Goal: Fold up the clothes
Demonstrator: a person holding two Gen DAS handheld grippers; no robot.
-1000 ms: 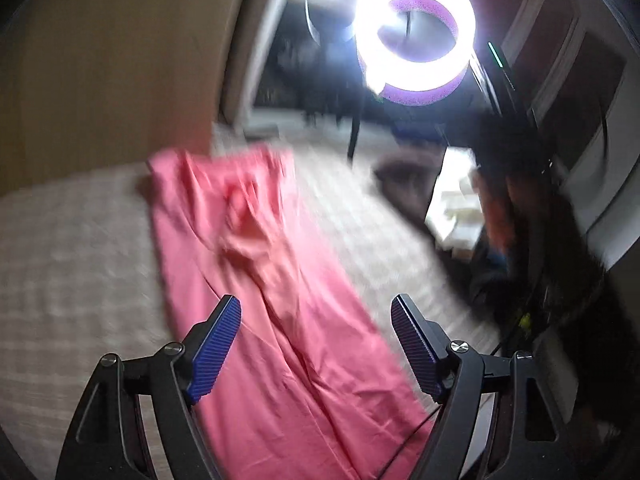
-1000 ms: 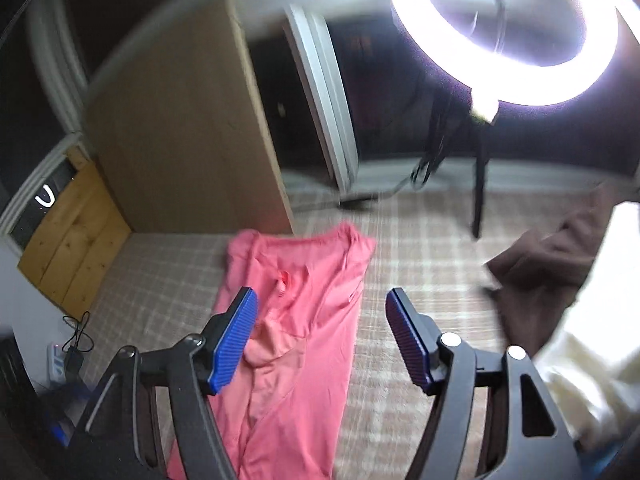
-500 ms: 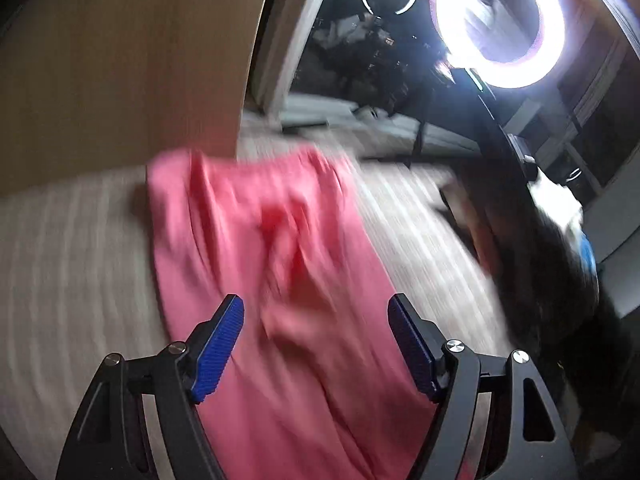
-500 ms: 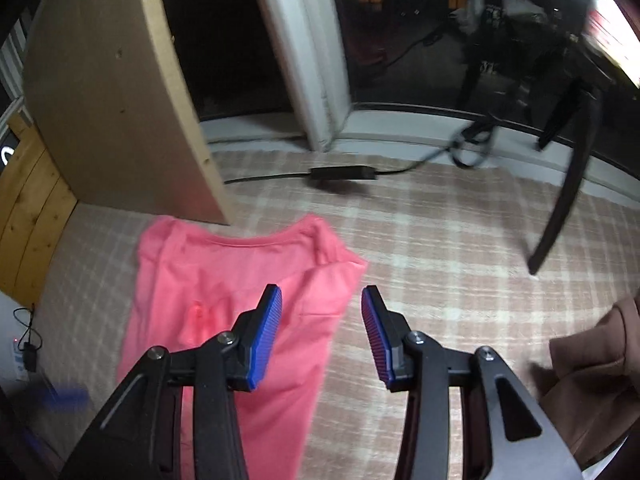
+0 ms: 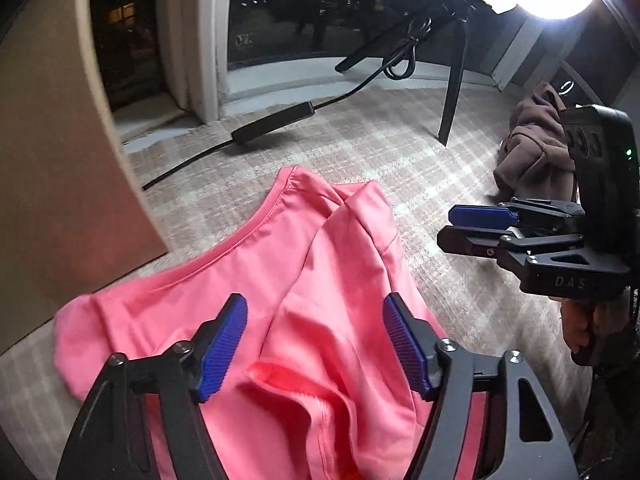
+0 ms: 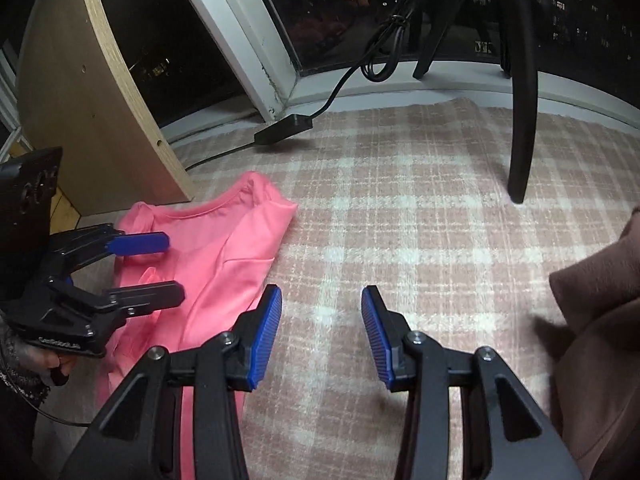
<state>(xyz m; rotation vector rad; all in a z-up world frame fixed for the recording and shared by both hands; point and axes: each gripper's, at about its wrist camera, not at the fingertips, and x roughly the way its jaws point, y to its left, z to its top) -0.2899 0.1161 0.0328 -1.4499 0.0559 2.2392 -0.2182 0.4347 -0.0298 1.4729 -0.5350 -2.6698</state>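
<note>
Nearest, the left tongs (image 5: 314,344) are closing, empty, above the pink garment (image 5: 248,280) lying rumpled on the checked floor covering (image 6: 400,220), while the right tongs (image 6: 320,336) hang part-open and empty beside its edge, so a grab at the raised crease could gather several layers.

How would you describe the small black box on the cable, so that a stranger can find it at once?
Look at the checked rug under the dark window. At the rug's far edge, beyond the pink garment, lies a long black box with a cable leaving each end. Unlike the upright black stand leg nearby, it lies flat.
</note>
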